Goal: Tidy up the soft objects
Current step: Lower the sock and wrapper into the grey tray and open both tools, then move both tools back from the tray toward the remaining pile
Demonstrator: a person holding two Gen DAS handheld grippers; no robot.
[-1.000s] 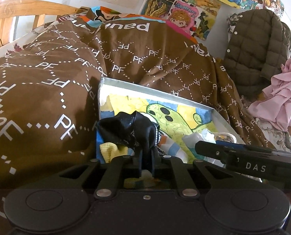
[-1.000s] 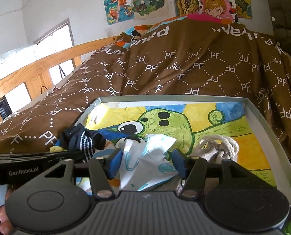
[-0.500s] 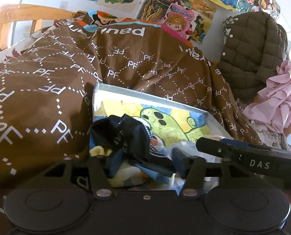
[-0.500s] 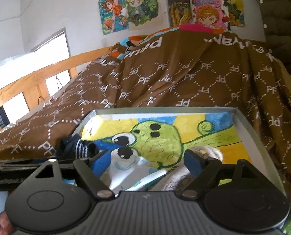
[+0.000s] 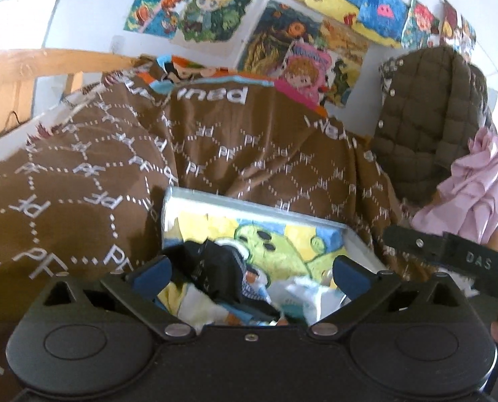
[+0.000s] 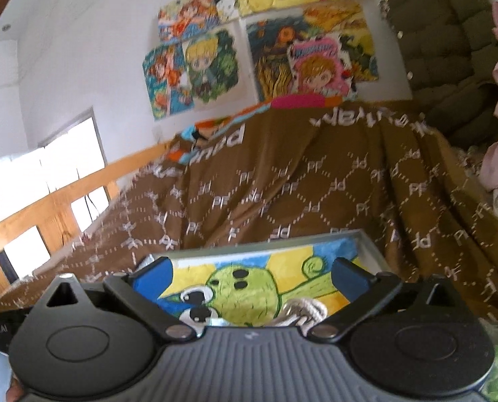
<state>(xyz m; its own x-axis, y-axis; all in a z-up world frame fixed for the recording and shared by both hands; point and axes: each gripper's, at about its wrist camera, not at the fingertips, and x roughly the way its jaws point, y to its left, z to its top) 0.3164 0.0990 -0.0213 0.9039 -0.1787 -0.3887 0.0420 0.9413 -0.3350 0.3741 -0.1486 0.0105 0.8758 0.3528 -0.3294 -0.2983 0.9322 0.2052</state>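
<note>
A shallow grey tray (image 5: 249, 202) with a green cartoon picture on its floor lies on the bed. In it lie a black sock (image 5: 215, 268), a yellow cloth (image 5: 195, 305) and a white and blue cloth (image 5: 302, 296). My left gripper (image 5: 249, 271) is open and empty just above and behind them. My right gripper (image 6: 250, 276) is open and empty above the tray (image 6: 369, 248); a white rope item (image 6: 302, 311) lies below it. The right gripper's body (image 5: 450, 258) shows at the right of the left wrist view.
A brown patterned duvet (image 5: 81, 184) covers the bed around the tray. A wooden bed rail (image 6: 48, 201) runs along the left. An olive quilted jacket (image 5: 426, 127) and a pink garment (image 5: 477, 194) hang at the right. Posters cover the wall.
My left gripper opened and let go of the black sock, which now lies in the tray. Both grippers have lifted and pulled back; the right gripper's jaws opened wider.
</note>
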